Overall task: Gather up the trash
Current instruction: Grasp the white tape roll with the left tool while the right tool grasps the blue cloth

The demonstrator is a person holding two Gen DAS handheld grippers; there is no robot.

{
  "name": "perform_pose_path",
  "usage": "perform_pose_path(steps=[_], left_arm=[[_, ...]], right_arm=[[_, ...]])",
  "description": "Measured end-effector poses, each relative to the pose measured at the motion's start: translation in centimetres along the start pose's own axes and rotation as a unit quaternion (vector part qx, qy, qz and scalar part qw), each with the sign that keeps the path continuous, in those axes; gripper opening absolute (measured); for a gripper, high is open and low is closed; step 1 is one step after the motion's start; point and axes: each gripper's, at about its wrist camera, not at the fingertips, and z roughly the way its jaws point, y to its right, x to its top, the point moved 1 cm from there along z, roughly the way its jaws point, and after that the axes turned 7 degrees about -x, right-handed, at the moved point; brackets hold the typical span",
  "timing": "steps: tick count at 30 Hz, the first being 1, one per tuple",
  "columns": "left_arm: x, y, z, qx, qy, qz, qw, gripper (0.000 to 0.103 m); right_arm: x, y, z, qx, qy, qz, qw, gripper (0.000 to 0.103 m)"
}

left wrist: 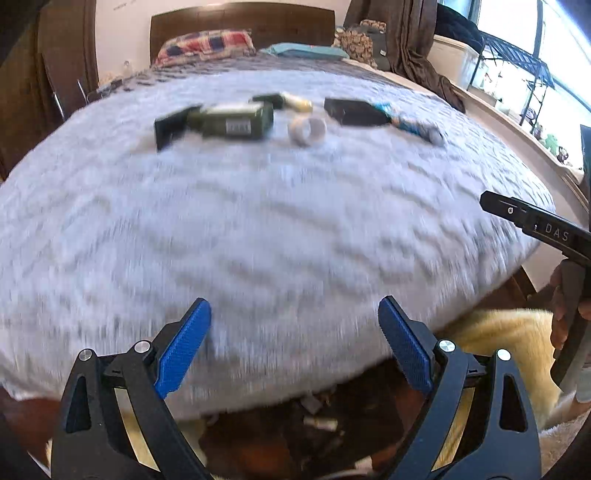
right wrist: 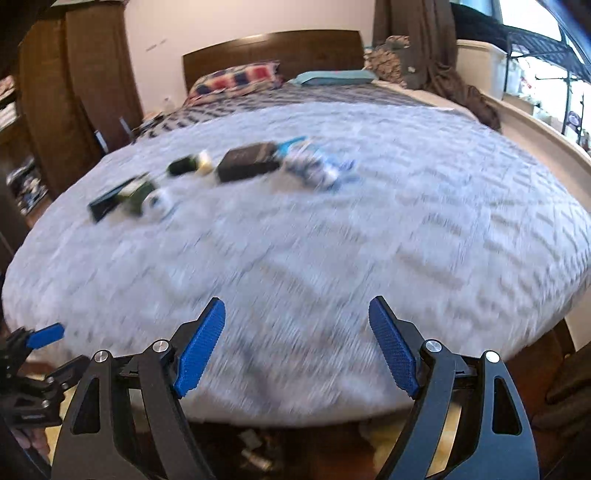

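Hovering over the near edge of the bed, your left gripper (left wrist: 294,314) has its blue pads (left wrist: 183,345) spread wide apart with nothing between them, and your right gripper (right wrist: 297,314) matches it, pads (right wrist: 201,347) apart and empty. Both views are motion-blurred. The trash sits in a loose row well ahead of you on the pale grey bedspread (left wrist: 258,229): a dark green box (left wrist: 231,120) with a black flap at its left, a white tape roll (left wrist: 307,129) just beside it, a small green and cream tube (left wrist: 286,101) behind those, a black box (left wrist: 354,110) further right, and a blue and white wrapper (left wrist: 410,123) touching the black box's right end. Beyond them lie a plaid pillow (left wrist: 207,46) and a teal pillow (left wrist: 304,51) against the wooden headboard (left wrist: 243,20).
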Motion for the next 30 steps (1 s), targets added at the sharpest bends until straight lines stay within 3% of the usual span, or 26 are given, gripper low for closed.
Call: perform_pose_path(steps=[7,18,23,26,27,28,30], left_arm=[[4.4,-0.4,3.4,0.008,0.015,-0.005,0.9999,0.087],[10.0,-0.2,8.2,0.018,0.024,-0.010,0.9995,0.082],[11.6,0.1,9.8,0.021,0.020,-0.005,0.9996,0.071],[12.3,0.2,10.6,0.021,0.014,-0.003,0.9997,0.057],[12.4,0.2,10.7,0.022,0.012,-0.003,0.9997,0.050],[12.6,0.2,10.9,0.023,0.010,-0.002,0.9997,0.042],[12.7,0.2,11.0,0.023,0.009,0.000,0.9997,0.036]], right_arm=[[4.0,0.6,3.8,-0.021,0.013,0.010,1.000,0.081],[6.3,0.2,7.2,-0.020,0.011,0.015,1.000,0.079],[6.8,0.6,8.1,-0.012,0.009,0.029,0.999,0.060],[6.9,0.3,8.5,-0.014,0.008,0.019,1.000,0.047],[6.9,0.2,8.6,-0.015,0.006,0.015,1.000,0.038],[6.8,0.0,8.7,-0.016,0.006,0.011,1.000,0.034],[6.7,-0.1,8.6,-0.016,0.009,0.009,1.000,0.032]])
